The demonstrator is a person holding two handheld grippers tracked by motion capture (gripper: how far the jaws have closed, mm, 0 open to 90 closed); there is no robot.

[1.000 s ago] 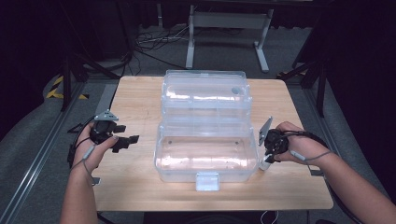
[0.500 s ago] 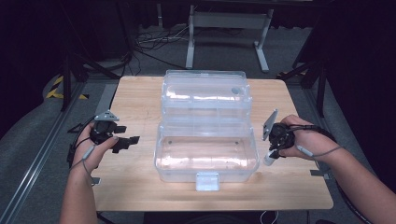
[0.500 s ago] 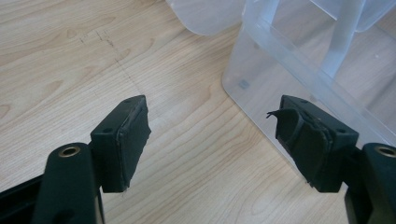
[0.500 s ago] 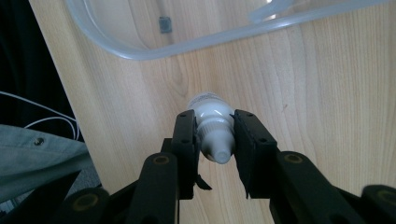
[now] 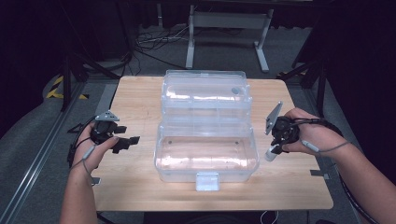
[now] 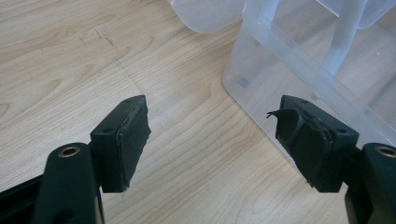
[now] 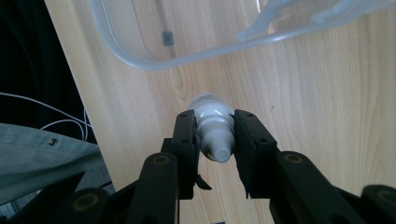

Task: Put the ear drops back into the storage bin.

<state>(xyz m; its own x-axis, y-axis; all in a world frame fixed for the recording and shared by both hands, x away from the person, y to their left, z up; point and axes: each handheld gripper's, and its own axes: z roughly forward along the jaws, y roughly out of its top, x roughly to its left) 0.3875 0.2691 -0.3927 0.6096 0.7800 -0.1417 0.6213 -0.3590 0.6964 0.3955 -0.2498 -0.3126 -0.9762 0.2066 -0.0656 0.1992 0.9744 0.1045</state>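
A clear plastic box (image 5: pixel 205 156) stands open in the middle of the wooden table (image 5: pixel 140 98), its tiered lid (image 5: pixel 204 95) folded back behind it. My right gripper (image 5: pixel 272 150) hovers just right of the box, shut on a small white dropper bottle (image 5: pixel 270 154). In the right gripper view the bottle (image 7: pixel 213 130) sits between the two black pads (image 7: pixel 186 140), cap toward the camera, above bare wood. My left gripper (image 5: pixel 125 142) rests left of the box with its jaws wide apart and nothing between them (image 6: pixel 212 140); the box wall (image 6: pixel 261 88) is just ahead.
The box carries a latch (image 5: pixel 207 181) on its front wall near the table's near edge. Behind the table stand a metal frame (image 5: pixel 224 28) and loose cables (image 5: pixel 149 44) on the grey floor. A strip of wood lies on each side of the box.
My right gripper has risen with the white bottle and drifted slightly right and back. The left gripper and the box have stayed where they were.
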